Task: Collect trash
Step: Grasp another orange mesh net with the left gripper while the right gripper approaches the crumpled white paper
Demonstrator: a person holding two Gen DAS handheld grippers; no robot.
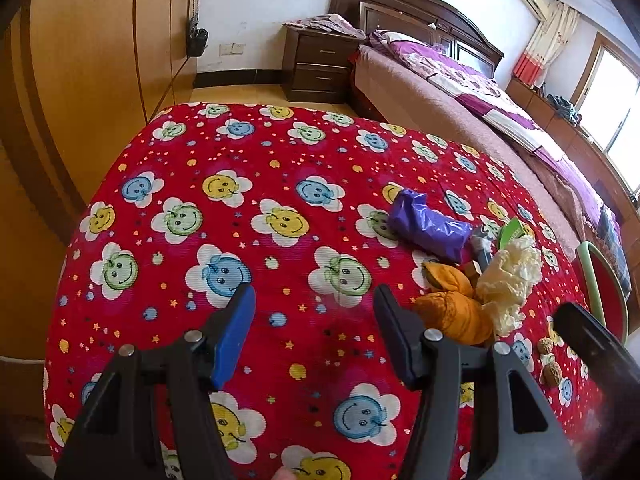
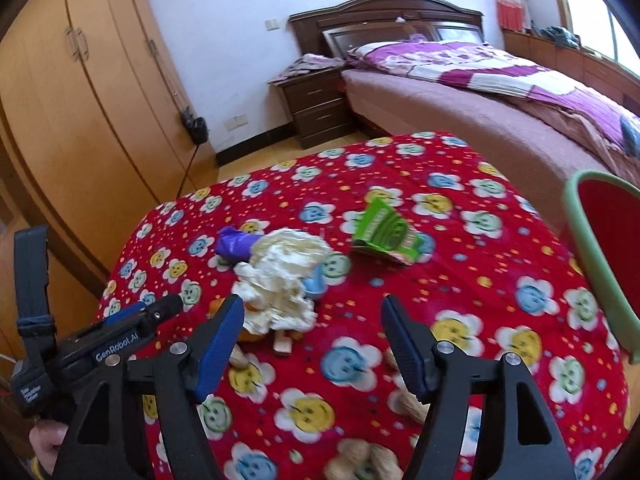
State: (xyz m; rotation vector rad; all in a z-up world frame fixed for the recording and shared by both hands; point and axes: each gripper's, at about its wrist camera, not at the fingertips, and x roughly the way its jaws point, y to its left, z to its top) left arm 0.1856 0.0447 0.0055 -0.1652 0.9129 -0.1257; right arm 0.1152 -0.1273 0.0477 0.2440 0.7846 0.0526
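Trash lies on a table with a red smiley-flower cloth (image 1: 280, 160). In the left wrist view I see a purple plastic bag (image 1: 424, 224), a crumpled cream tissue (image 1: 510, 276), orange peel (image 1: 456, 312), a green wrapper (image 1: 512, 232) and walnut shells (image 1: 550, 364). My left gripper (image 1: 314, 308) is open and empty, left of the peel. In the right wrist view the tissue (image 2: 280, 276), purple bag (image 2: 236, 244), green wrapper (image 2: 386, 234) and walnut shells (image 2: 360, 460) show. My right gripper (image 2: 312, 324) is open and empty, just in front of the tissue.
A red bin with a green rim (image 2: 600, 256) stands at the table's right edge; it also shows in the left wrist view (image 1: 600, 284). A bed (image 2: 500, 92), a dark nightstand (image 2: 316, 104) and a wooden wardrobe (image 2: 80, 100) lie beyond. The left gripper's body (image 2: 100, 344) sits at the left.
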